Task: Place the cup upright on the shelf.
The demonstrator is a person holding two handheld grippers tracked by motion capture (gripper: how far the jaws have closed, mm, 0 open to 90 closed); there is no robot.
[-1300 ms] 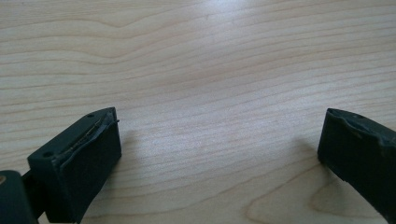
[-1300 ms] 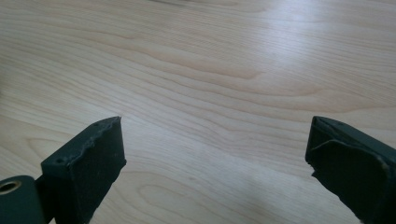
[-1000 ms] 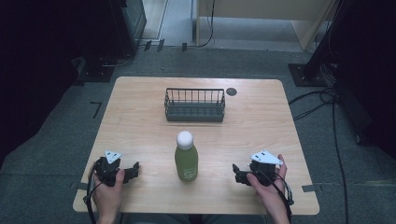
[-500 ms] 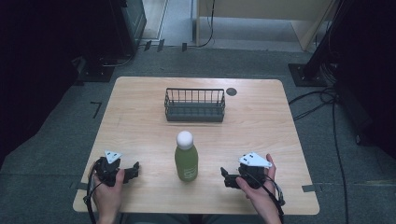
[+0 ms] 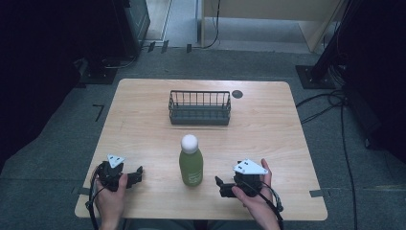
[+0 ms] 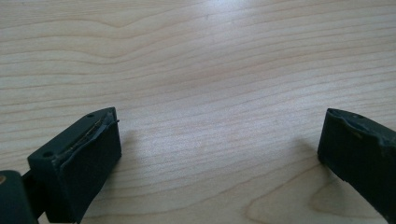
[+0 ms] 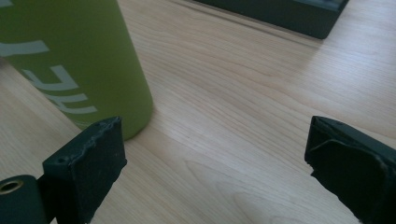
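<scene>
Standing upright near the front middle of the wooden tabletop [image 5: 143, 124], a green bottle [image 5: 191, 166] with a white cap is the thing the right tongs [image 5: 221, 186] reach for. In the high view these tongs sit low over the wood just to the right of the bottle, their jaws pointing toward it, held in the person's right hand [image 5: 253, 191] with a grey three-cornered plate on top. They do not touch the bottle. In the right gripper view the two black jaws stand wide apart with bare wood between them; they have just been closing a little, and nothing lies between them. The bottle [image 7: 70, 60] rises just beyond the left jaw there, its pale lettering facing the camera, close to the jaw tip but outside the gap.

The left tongs [image 5: 136, 175] rest near the front left corner of the tabletop, in the person's left hand [image 5: 112, 191], well apart from the bottle. In the left gripper view their jaws are also spread wide over plain wood grain, gripping nothing.

Farther back, near the middle of the tabletop, stands a dark wire basket [image 5: 199, 108], behind the bottle and apart from it. A corner of the basket [image 7: 280, 14] shows at the top of the right gripper view. A small dark round disc [image 5: 237, 94] lies just beside the basket's back right corner.
</scene>
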